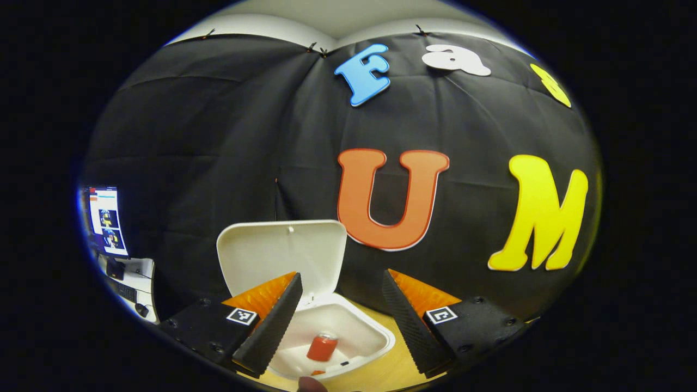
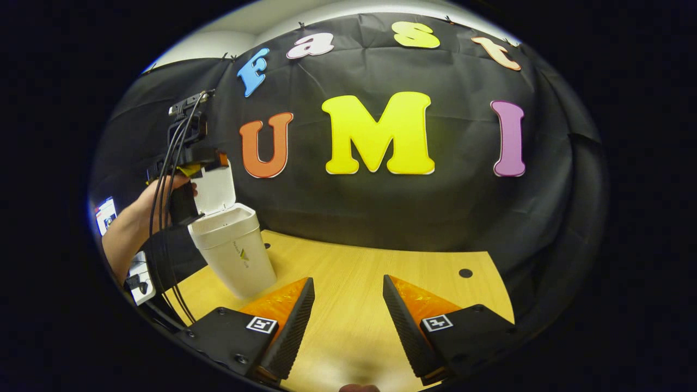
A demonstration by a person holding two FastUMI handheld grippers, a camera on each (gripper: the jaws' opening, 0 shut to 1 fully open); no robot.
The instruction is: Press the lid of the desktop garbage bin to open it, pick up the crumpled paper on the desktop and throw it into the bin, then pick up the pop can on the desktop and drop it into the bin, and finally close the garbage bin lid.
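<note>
My left gripper view looks down from close above the open white plastic desktop bin, facing the black cloth wall. My right gripper view sits low over the pale wooden desktop, farther back, sharing that bin.

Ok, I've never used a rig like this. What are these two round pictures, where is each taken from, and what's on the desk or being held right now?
There is no robot: a person holds a hand-held gripper in each hand, and each one carries a camera looking out along its two fingers.

The left gripper view looks down from above the bin. The left hand-held gripper is open and holds nothing. The lid stands up, and the can is already inside.

The right gripper view looks from the side, low over the desk. The right hand-held gripper is open and empty too. Further off it shows the bin and a hand holding the left hand-held gripper over it.

I can't see the crumpled paper.
</note>
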